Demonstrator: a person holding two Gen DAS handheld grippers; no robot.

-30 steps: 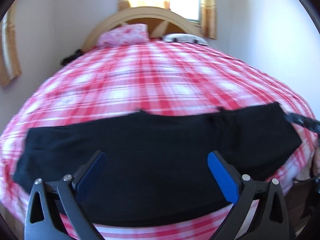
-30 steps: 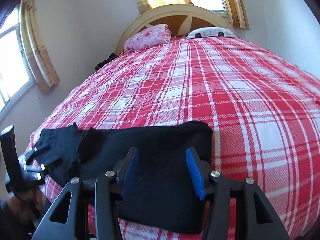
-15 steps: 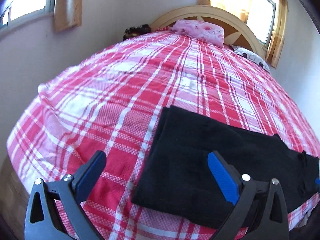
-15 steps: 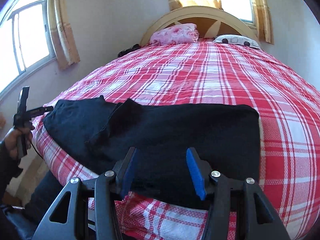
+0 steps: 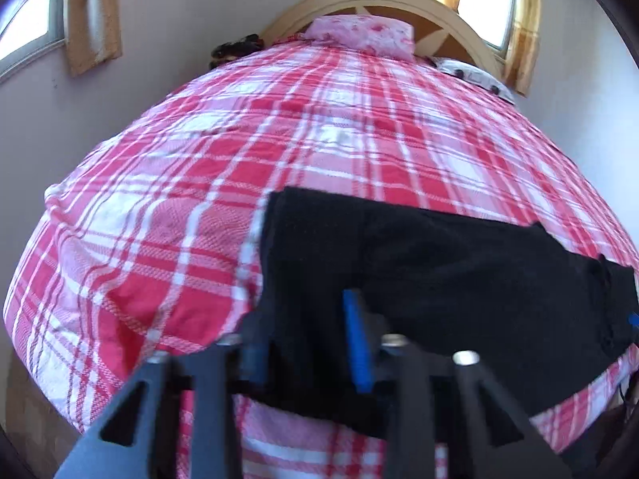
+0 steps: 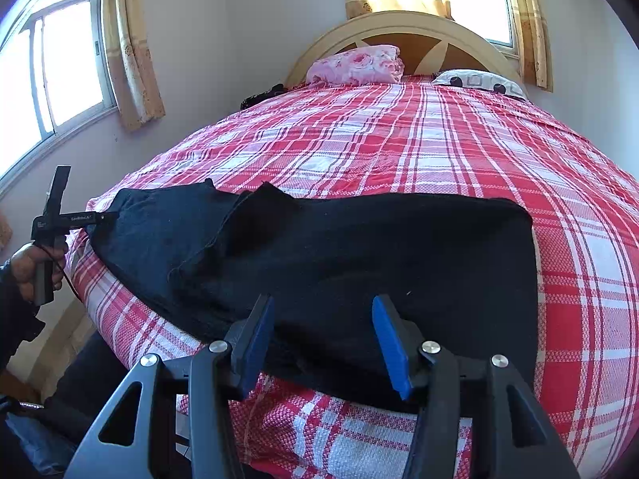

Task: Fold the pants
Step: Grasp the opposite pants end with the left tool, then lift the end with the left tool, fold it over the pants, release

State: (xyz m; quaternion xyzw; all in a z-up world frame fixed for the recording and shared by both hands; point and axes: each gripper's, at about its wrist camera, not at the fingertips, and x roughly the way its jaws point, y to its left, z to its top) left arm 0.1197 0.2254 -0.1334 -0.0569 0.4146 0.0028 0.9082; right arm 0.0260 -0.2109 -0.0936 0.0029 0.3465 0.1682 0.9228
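Black knit pants (image 5: 459, 279), one pair, lie flat across the near edge of the bed (image 5: 279, 151), straight ahead of the left tool (image 5: 309, 343) in the left wrist view. This tool's blue pads are closing with the garment's end edge between them; the frame is blurred, so whether they already press on the cloth cannot be told. Judgement: the step in hand is taking hold of both ends for a fold, and it goes best if the left tool bites the full thickness of the end, not the top layer alone, before any lift. Right wrist view: the right tool (image 6: 327, 339) stands half open, its pads apart and astride the near edge of the other end of the pants (image 6: 359, 259), not pressing. Far to its left a hand (image 6: 28, 267) holds the left tool (image 6: 106, 218) at the garment's far end. Judgement: the right tool should close on the near corner, then both ends should rise together. Count: pants, one; tools, two; pillows (image 6: 355, 66) beyond, two; windows, two in view.
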